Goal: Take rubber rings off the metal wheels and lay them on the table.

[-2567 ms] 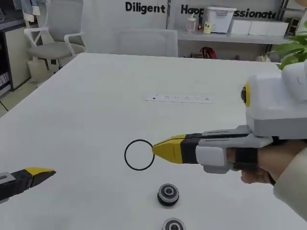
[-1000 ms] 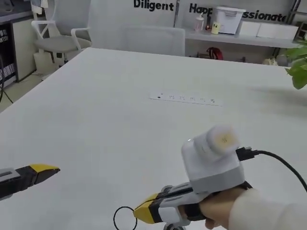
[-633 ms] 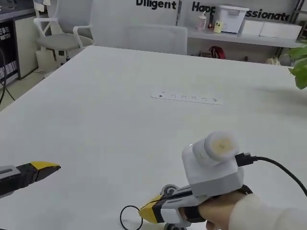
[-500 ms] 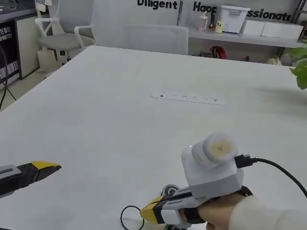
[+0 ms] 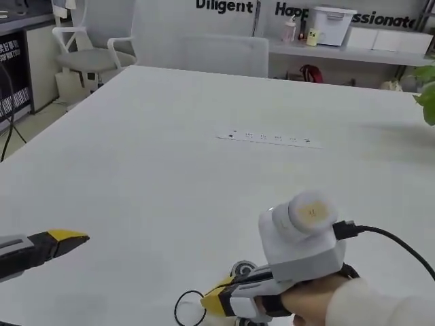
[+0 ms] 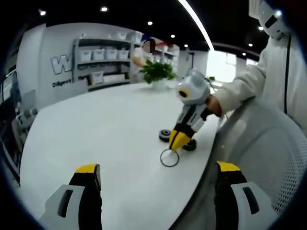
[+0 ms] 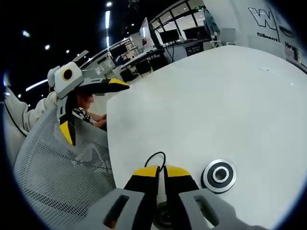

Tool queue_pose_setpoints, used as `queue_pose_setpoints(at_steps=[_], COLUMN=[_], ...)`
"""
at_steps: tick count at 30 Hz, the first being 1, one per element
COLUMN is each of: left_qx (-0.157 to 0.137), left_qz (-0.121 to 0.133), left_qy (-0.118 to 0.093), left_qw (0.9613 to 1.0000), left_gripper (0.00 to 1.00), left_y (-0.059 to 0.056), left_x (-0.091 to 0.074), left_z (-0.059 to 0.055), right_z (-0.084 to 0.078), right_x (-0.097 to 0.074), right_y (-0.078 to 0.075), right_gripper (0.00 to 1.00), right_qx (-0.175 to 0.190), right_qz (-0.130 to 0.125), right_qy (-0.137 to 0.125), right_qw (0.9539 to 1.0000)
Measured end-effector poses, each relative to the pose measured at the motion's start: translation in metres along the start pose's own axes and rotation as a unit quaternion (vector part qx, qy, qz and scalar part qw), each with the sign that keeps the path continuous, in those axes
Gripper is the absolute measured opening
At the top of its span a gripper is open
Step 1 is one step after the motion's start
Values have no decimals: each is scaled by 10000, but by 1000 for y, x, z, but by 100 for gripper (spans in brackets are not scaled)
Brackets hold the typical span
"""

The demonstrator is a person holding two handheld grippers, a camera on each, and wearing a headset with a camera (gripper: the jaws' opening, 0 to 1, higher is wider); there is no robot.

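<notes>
Thin black rubber ring [image 7: 156, 158] is pinched by closed right tongs [image 7: 158, 168] at white bench [image 5: 204, 170] | left tongs [image 6: 158, 167] are held wide apart, empty

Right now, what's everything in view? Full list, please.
rubber ring: one, black, near table edge, pinched in the right gripper's tips
wheels: two, black with silver centres, on the table beside the right gripper
table: one, white
socket strip: one, white, set in the table's middle
chairs: two, white and grey, beyond the far edge
storage box: one, white, back shelf
plant: one, green, far end of the table
right gripper: yellow tips, shut on the ring
left gripper: yellow tips, open, holding nothing, off to the left
</notes>
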State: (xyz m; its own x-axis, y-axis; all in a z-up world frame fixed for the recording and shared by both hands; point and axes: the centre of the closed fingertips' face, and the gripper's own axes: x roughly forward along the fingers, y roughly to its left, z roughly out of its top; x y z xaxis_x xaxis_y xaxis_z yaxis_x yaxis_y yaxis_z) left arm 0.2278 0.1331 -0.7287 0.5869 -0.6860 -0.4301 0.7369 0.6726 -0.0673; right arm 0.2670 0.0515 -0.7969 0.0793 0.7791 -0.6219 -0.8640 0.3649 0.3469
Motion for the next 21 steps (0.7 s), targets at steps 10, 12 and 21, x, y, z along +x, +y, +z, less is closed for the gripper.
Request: queue_pose_setpoints(at_steps=[10,12,21], left_qx=[-9,-11,-18], left_qz=[55,76,99], left_qy=[20,28,62], left_qw=[10000,10000,9999], left_gripper=[99,99,99], left_y=[2,2,2], left_x=[-1,-1,-1], left_z=[-1,-1,-2], right_z=[7,11,37], right_x=[-8,-11,-38], right_y=[-6,-7,-6], right_gripper=[2,2,3], right_qx=[-59,-59,-330], right_qz=[-121,-130,-235], right_qy=[-104,-179,-595], right_qw=[9999,9997,9974])
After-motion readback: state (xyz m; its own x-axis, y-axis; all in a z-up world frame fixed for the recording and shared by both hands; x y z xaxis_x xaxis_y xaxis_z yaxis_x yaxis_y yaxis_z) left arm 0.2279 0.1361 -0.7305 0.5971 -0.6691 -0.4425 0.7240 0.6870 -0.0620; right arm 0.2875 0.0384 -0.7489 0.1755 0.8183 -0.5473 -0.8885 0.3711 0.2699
